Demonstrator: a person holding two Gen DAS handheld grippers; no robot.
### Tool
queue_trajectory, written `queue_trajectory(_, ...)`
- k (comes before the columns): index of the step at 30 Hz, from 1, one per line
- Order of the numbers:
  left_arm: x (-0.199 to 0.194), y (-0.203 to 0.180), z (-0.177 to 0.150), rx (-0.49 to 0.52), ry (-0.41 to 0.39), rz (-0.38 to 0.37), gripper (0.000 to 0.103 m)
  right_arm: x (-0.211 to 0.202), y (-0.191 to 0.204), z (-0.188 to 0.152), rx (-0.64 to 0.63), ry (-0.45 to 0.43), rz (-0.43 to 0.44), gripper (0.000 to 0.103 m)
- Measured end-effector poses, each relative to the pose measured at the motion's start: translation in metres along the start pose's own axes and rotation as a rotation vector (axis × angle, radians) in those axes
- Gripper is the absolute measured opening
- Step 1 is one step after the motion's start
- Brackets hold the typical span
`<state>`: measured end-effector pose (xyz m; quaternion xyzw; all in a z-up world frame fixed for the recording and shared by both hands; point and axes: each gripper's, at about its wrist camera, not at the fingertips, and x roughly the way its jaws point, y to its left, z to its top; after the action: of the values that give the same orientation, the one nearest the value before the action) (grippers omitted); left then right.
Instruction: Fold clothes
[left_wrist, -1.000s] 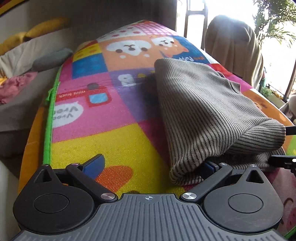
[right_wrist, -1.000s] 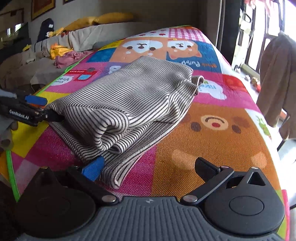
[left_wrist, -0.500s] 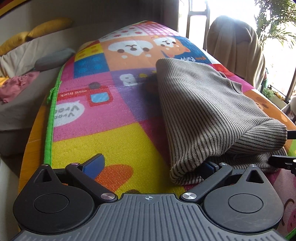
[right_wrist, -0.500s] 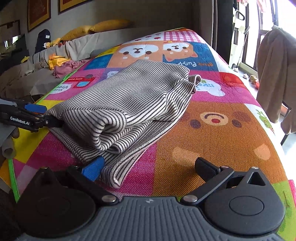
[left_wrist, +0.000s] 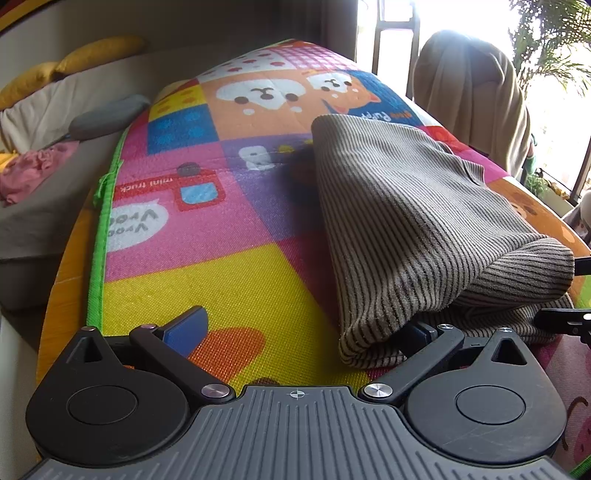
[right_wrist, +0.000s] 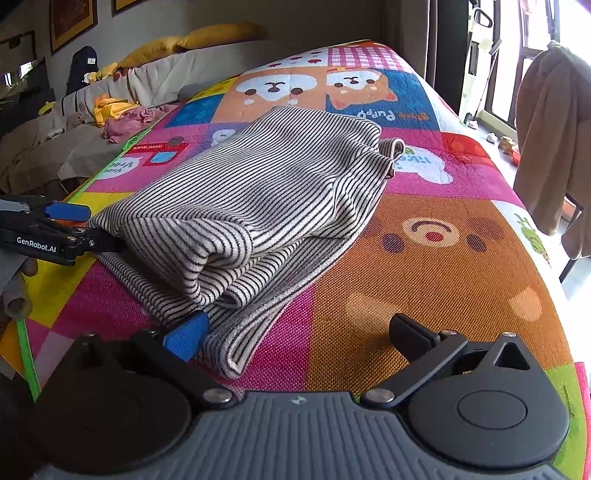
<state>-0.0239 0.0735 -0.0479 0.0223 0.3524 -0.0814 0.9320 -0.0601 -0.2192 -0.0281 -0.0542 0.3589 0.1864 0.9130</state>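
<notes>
**Striped top folded on the play mat**

While the bright cartoon-printed play mat (right_wrist: 461, 266) fills the table, a folded cream-and-black striped knit garment (right_wrist: 258, 206) lies across its middle. Both the left gripper (left_wrist: 306, 328) and the right gripper (right_wrist: 295, 332) rest wide apart at its near corners, gripping nothing.

The folded garment (right_wrist: 258, 206) lies on the mat (right_wrist: 443, 280), between the left tool (right_wrist: 70, 229) and right tool (right_wrist: 299, 332).
</notes>
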Motion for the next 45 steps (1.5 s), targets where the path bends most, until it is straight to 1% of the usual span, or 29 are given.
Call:
queue_trajectory(5, 0.000, 0.000, 0.000, 0.002, 0.001, -0.001, 0.103, 0.000, 0.001, 0.001, 0.004, 0.003, -0.005, 0.103)
queue_trajectory(10, 0.000, 0.000, 0.000, 0.001, -0.001, -0.001, 0.103, -0.001, 0.002, -0.003, 0.010, -0.019, -0.010, 0.103)
queue_trajectory(15, 0.000, 0.001, 0.000, -0.004, -0.005, -0.004, 0.103, -0.001, 0.001, -0.004, 0.017, -0.021, -0.006, 0.103)
queue_trajectory(21, 0.000, 0.000, 0.001, -0.004, -0.005, 0.004, 0.103, -0.003, -0.004, -0.002, 0.014, -0.014, 0.025, 0.103)
queue_trajectory(24, 0.000, -0.004, 0.001, -0.018, -0.002, 0.017, 0.103, -0.001, -0.001, 0.000, -0.003, -0.009, 0.012, 0.103)
queue_trajectory(25, -0.001, -0.008, 0.001, -0.010, -0.001, 0.009, 0.103, -0.001, -0.001, 0.002, -0.004, 0.003, 0.009, 0.103)
queue_trajectory(27, -0.004, -0.020, -0.001, 0.030, 0.001, -0.058, 0.103, -0.003, -0.006, 0.004, -0.002, 0.015, 0.000, 0.103)
queue_trajectory(31, -0.011, -0.050, -0.007, 0.112, 0.006, -0.229, 0.103, -0.011, -0.024, 0.002, 0.014, 0.007, -0.100, 0.103)
queue_trajectory(33, -0.018, -0.062, -0.012, 0.166, 0.009, -0.306, 0.103, -0.018, -0.031, 0.000, 0.009, -0.002, -0.125, 0.103)
queue_trajectory(34, -0.023, -0.068, -0.014, 0.199, 0.004, -0.329, 0.103, -0.022, -0.035, -0.001, 0.006, -0.007, -0.138, 0.103)
queue_trajectory(36, -0.033, -0.073, -0.015, 0.247, -0.023, -0.314, 0.103, -0.037, -0.036, -0.001, -0.014, -0.033, -0.118, 0.103)
queue_trajectory(39, -0.045, -0.065, -0.007, 0.229, -0.060, -0.286, 0.103, -0.065, -0.036, 0.008, -0.037, -0.101, -0.086, 0.103)
queue_trajectory(41, -0.049, -0.058, 0.001, 0.197, -0.079, -0.279, 0.103, -0.076, -0.038, 0.021, -0.021, -0.151, -0.057, 0.103)
queue_trajectory(43, -0.051, -0.051, 0.011, 0.149, -0.113, -0.292, 0.103, -0.072, -0.039, 0.036, 0.002, -0.187, -0.060, 0.103)
queue_trajectory(45, -0.048, -0.047, 0.019, 0.103, -0.145, -0.280, 0.103, -0.054, -0.036, 0.047, 0.010, -0.196, -0.079, 0.103)
